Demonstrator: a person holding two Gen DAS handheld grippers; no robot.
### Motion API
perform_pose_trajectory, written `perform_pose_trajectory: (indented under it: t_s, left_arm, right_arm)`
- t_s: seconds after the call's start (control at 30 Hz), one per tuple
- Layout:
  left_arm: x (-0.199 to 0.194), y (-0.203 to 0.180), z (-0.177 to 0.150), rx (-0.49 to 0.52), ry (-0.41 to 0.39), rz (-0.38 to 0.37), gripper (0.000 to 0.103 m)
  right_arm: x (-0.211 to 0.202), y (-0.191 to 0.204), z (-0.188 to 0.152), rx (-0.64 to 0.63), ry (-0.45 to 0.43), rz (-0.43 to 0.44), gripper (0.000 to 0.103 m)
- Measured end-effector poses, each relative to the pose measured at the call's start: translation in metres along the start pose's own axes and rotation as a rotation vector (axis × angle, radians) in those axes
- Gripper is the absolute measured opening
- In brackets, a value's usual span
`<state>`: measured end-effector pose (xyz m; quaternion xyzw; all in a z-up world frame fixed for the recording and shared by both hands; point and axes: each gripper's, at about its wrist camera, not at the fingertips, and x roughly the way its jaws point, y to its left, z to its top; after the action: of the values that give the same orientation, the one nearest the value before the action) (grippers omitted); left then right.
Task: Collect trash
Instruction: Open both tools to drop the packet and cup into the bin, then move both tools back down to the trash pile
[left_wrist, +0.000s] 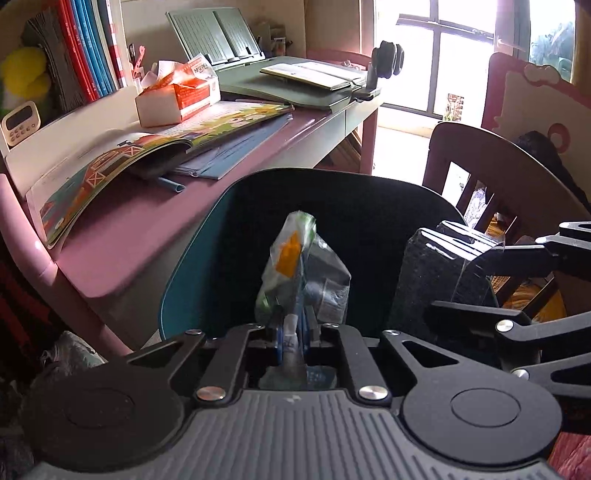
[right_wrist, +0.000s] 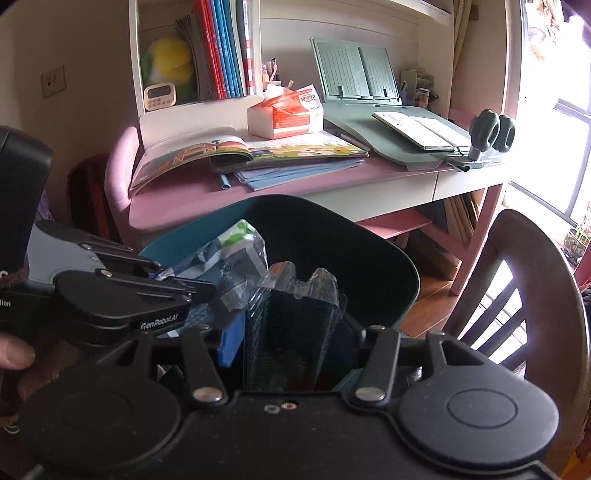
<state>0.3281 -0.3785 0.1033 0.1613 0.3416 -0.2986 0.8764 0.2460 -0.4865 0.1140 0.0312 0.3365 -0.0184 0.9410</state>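
A teal trash bin (left_wrist: 192, 258) with a dark inside stands in front of the pink desk; it also shows in the right wrist view (right_wrist: 388, 258). My left gripper (left_wrist: 293, 325) is shut on a crumpled clear plastic wrapper (left_wrist: 306, 269) with orange and green print, held over the bin's mouth; the wrapper also shows in the right wrist view (right_wrist: 236, 258). My right gripper (right_wrist: 291, 332) is shut on a clear plastic blister pack (right_wrist: 291, 314) with a dark inside, also over the bin. The pack shows in the left wrist view (left_wrist: 439, 273), right of the wrapper.
The pink desk (right_wrist: 177, 206) holds an open picture book (right_wrist: 229, 151), blue folders, a tissue box (right_wrist: 284, 114) and a green book stand (right_wrist: 354, 70). A dark wooden chair (right_wrist: 517, 277) stands right of the bin. A window is at far right.
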Motion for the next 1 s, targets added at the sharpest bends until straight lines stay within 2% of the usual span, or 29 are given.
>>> perform_pose_trajectory:
  t_s: [0.3, 0.43, 0.47, 0.53, 0.73, 0.8, 0.87, 1.0]
  left_arm:
    - [-0.025, 0.006, -0.005, -0.023, -0.024, -0.006, 0.014]
    - [-0.047, 0.010, -0.013, -0.042, -0.042, -0.016, 0.025]
    - [-0.053, 0.012, -0.015, -0.040, -0.051, -0.011, 0.029]
    - [-0.067, 0.015, -0.021, -0.039, -0.066, -0.002, 0.032]
    - [-0.110, 0.032, -0.044, -0.072, -0.079, 0.013, 0.032]
    - [-0.125, 0.039, -0.056, -0.083, -0.085, 0.018, 0.040]
    - [-0.140, 0.046, -0.069, -0.090, -0.096, 0.027, 0.055]
    - [-0.169, 0.063, -0.101, -0.109, -0.105, 0.049, 0.056]
  right_arm:
    - [-0.013, 0.005, -0.002, -0.008, -0.004, -0.006, 0.057]
    - [-0.025, 0.009, -0.002, -0.009, -0.018, 0.009, 0.057]
    - [-0.030, 0.011, -0.002, -0.008, -0.023, 0.016, 0.057]
    - [-0.039, 0.015, -0.003, -0.001, -0.030, 0.034, 0.057]
    - [-0.063, 0.040, -0.008, -0.005, -0.035, 0.101, 0.058]
    - [-0.070, 0.052, -0.011, -0.011, -0.032, 0.136, 0.058]
    - [-0.076, 0.067, -0.014, -0.026, -0.031, 0.170, 0.058]
    - [-0.082, 0.100, -0.021, -0.051, -0.019, 0.237, 0.058]
